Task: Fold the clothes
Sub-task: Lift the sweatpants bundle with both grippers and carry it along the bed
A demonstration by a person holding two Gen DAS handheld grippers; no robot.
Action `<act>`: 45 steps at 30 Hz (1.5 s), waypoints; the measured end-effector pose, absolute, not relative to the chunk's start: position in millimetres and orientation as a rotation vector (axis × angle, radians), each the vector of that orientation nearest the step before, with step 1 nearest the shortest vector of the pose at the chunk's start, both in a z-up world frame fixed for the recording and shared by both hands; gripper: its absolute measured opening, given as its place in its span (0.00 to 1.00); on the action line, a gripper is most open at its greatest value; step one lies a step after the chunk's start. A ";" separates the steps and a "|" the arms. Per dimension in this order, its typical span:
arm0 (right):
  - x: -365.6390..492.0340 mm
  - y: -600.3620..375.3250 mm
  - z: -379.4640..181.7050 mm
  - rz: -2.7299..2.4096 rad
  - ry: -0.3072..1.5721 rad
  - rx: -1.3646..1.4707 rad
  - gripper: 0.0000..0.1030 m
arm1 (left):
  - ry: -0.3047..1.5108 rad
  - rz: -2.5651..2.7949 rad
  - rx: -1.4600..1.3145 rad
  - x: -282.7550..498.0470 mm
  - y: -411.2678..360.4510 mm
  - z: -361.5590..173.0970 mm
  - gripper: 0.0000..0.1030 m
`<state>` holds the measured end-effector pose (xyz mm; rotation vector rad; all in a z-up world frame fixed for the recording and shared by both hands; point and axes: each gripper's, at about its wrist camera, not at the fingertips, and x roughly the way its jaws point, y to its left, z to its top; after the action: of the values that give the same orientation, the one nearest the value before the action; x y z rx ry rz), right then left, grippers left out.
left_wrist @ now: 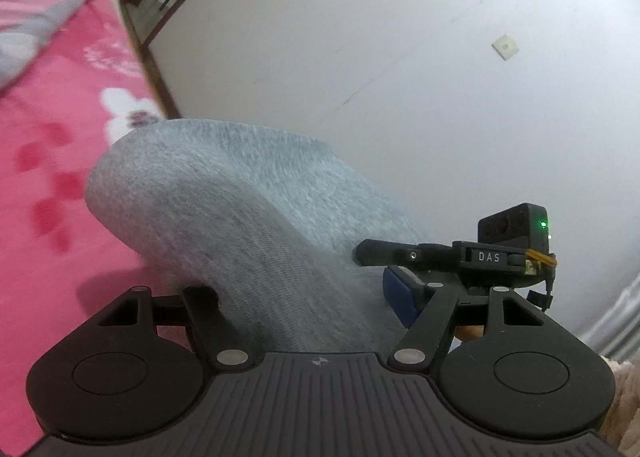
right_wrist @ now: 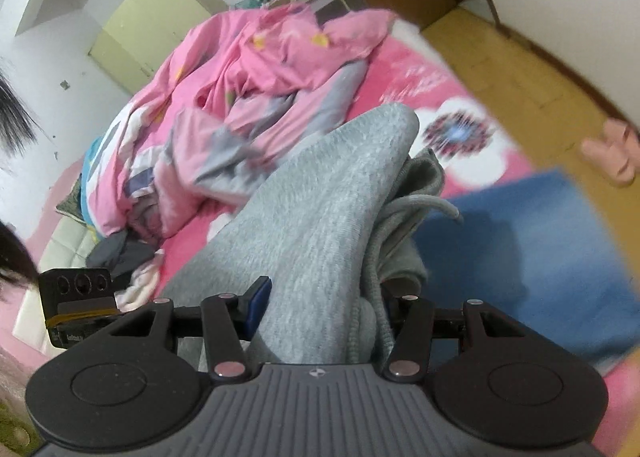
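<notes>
- While both grippers gripped it, the grey garment [right_wrist: 320, 217] hung above the pink bed [left_wrist: 60, 177].
- Left gripper [left_wrist: 304, 297] pinched the cloth.
- Right gripper [right_wrist: 324, 309] clamped bunched folds.

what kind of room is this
Most likely a bedroom in a home: a bed with a pink flowered sheet, a rumpled pink quilt heaped on it, and a pale green wardrobe against the white wall.

a home bedroom: bed [right_wrist: 400, 69] with pink quilt [right_wrist: 256, 69], wardrobe [right_wrist: 156, 17]
</notes>
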<state>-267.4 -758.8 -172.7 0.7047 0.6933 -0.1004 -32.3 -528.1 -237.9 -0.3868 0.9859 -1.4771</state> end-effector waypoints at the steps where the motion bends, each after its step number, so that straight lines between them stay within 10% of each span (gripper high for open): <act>1: -269.3 -776.8 -171.5 -0.098 0.695 0.690 0.53 | 0.983 -1.475 -0.401 -35.3 -545.6 -240.0 0.67; 15: -315.7 -912.2 -312.3 -0.074 0.709 0.912 0.58 | 1.083 -1.380 -0.298 -72.0 -621.4 -312.0 0.65; 32: -331.1 -913.3 -303.1 -0.133 0.714 1.012 0.68 | 1.245 -1.313 -0.461 -69.2 -579.3 -299.5 0.75; 40: -348.1 -837.0 -194.8 -0.251 0.693 0.499 0.69 | 1.295 -1.259 -0.670 -44.4 -545.7 -299.3 0.76; 45: -312.5 -721.5 -187.1 -0.152 0.723 0.019 0.89 | 1.397 -1.277 -0.725 -14.2 -558.4 -309.2 0.76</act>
<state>-312.5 -721.5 -187.1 0.0192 0.7227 -0.1525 -14.2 -558.4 -309.2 -0.7246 1.3973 -1.2768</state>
